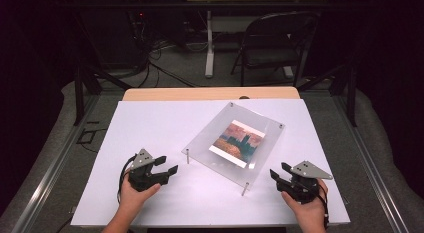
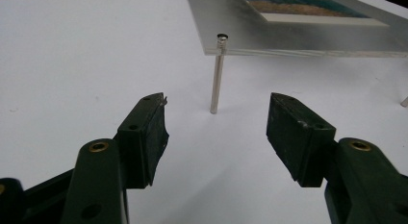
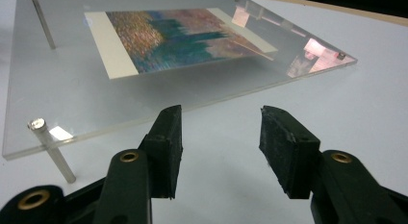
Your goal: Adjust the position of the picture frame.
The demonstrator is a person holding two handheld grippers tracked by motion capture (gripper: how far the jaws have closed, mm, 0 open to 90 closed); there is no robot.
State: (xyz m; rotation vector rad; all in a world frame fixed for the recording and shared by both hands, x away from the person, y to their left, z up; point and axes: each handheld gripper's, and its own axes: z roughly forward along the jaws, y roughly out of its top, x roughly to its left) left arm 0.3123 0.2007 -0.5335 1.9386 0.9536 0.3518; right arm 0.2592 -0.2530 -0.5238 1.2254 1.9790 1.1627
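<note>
Parted left gripper [image 2: 216, 125] faces unlabelled acrylic frame [image 1: 200, 143] holding picture [image 1: 237, 143].

White tabletop [image 1: 165, 128] brightly lit from above, surroundings dark; clear acrylic picture panel [image 3: 62, 84] shows glare patches; high view soft, slightly blurry.

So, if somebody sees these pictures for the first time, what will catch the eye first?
Most likely the clear acrylic frame in the middle of the white table, holding a colourful picture and standing raised on thin metal posts. Next come the two black tools, the left tool and the right tool, both open, resting on either side of the frame without touching it.
</note>
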